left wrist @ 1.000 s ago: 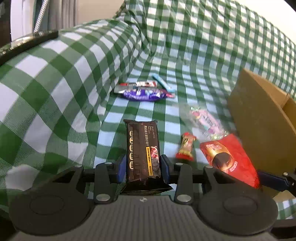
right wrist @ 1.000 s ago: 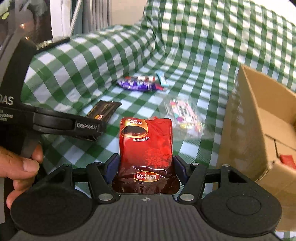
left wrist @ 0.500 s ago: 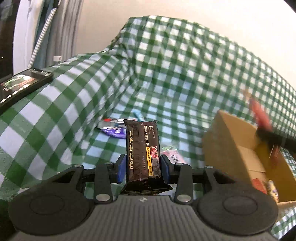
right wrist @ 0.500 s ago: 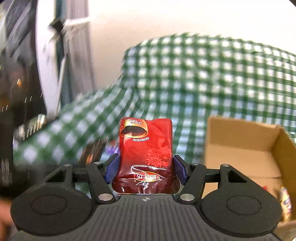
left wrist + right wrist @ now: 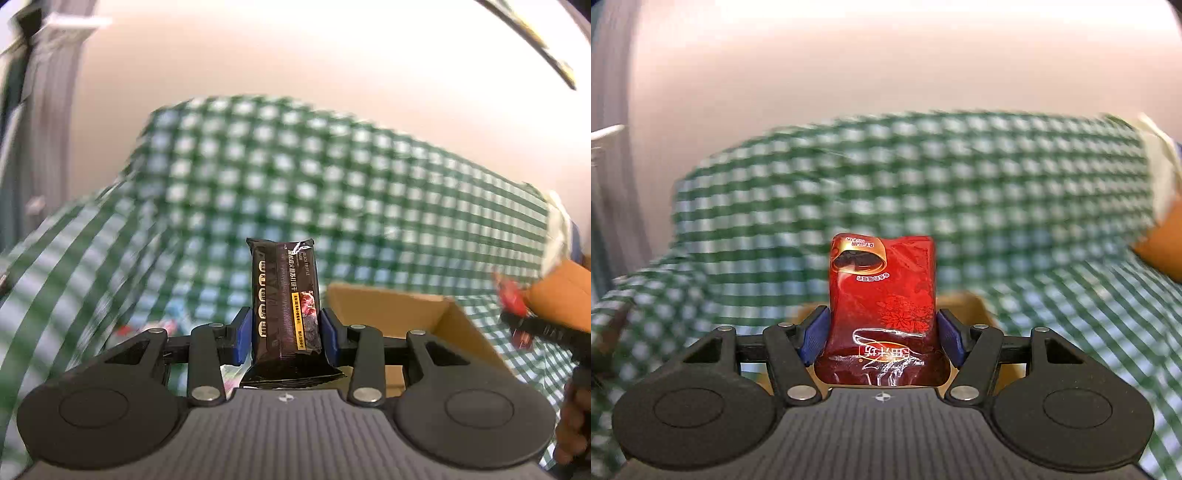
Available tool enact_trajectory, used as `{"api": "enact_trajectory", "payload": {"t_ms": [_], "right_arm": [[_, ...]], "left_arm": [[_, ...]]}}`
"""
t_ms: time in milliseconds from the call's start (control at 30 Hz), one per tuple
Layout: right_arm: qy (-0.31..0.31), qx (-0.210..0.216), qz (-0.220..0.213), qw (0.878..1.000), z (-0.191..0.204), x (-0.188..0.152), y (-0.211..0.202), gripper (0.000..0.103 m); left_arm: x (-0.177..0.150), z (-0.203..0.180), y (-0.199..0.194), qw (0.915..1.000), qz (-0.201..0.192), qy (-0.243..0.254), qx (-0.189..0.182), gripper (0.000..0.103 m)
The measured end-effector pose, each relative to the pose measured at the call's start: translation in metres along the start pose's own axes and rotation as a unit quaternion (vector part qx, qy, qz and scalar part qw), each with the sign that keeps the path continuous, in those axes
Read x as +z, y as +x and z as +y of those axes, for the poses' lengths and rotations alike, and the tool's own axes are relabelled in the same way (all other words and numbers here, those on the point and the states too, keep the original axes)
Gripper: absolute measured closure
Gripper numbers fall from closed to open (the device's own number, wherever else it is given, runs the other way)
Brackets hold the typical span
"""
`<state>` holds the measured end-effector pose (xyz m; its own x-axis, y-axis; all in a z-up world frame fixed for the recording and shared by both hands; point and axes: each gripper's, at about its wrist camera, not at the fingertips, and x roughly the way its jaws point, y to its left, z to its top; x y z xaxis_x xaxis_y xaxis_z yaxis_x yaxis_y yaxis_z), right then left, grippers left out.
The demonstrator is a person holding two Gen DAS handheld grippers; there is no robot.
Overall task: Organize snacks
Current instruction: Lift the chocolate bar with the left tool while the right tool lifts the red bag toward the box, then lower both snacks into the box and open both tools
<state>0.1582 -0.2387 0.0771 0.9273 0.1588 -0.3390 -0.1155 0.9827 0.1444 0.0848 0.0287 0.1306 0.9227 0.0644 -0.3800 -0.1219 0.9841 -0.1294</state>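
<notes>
My left gripper (image 5: 286,334) is shut on a dark brown chocolate bar packet (image 5: 284,299) and holds it upright in the air. An open cardboard box (image 5: 406,317) stands just behind and to the right of it. My right gripper (image 5: 882,338) is shut on a red snack pouch (image 5: 882,295), lifted above the sofa; a blurred edge of the box (image 5: 964,306) shows behind it. The right gripper (image 5: 517,317) also shows at the right edge of the left wrist view, with the red pouch in it.
A green and white checked cloth (image 5: 332,184) covers the sofa seat and back. A few blurred snack packets (image 5: 147,328) lie on the seat to the left of the box. An orange cushion (image 5: 1163,240) sits at the far right. A pale wall is behind.
Both grippers have lifted off the seat with their packets and tilted up, now over or near the box. The loose snacks have dropped out of sight below.
</notes>
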Motion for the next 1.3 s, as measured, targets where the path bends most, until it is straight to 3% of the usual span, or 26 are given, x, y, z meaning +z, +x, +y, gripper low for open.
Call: {"api": "enact_trajectory", "payload": {"t_ms": [100, 233, 367, 500, 700, 1300], "right_arm": [[0.035, -0.008, 0.003, 0.999, -0.018, -0.005, -0.002, 0.038], [0.013, -0.025, -0.001, 1.000, -0.028, -0.009, -0.002, 0.038], [0.005, -0.041, 0.015, 0.999, -0.036, -0.014, 0.004, 0.038], [-0.007, -0.056, 0.020, 0.998, -0.045, -0.016, 0.006, 0.038], [-0.007, -0.061, 0.025, 0.998, -0.047, -0.016, 0.007, 0.037], [-0.036, -0.050, 0.036, 0.997, -0.032, -0.018, 0.014, 0.036]], "left_arm": [[0.004, -0.026, 0.015, 0.9988, -0.019, 0.036, -0.026, 0.060], [-0.024, -0.049, 0.026, 0.9950, -0.042, 0.065, -0.063, 0.060], [-0.054, -0.069, 0.042, 0.9936, 0.002, 0.076, -0.083, 0.060], [-0.055, -0.085, 0.050, 0.9900, -0.003, 0.086, -0.111, 0.060], [-0.057, -0.092, 0.071, 0.9899, 0.030, 0.070, -0.119, 0.060], [-0.058, -0.088, 0.063, 0.9881, 0.034, 0.072, -0.132, 0.060]]}}
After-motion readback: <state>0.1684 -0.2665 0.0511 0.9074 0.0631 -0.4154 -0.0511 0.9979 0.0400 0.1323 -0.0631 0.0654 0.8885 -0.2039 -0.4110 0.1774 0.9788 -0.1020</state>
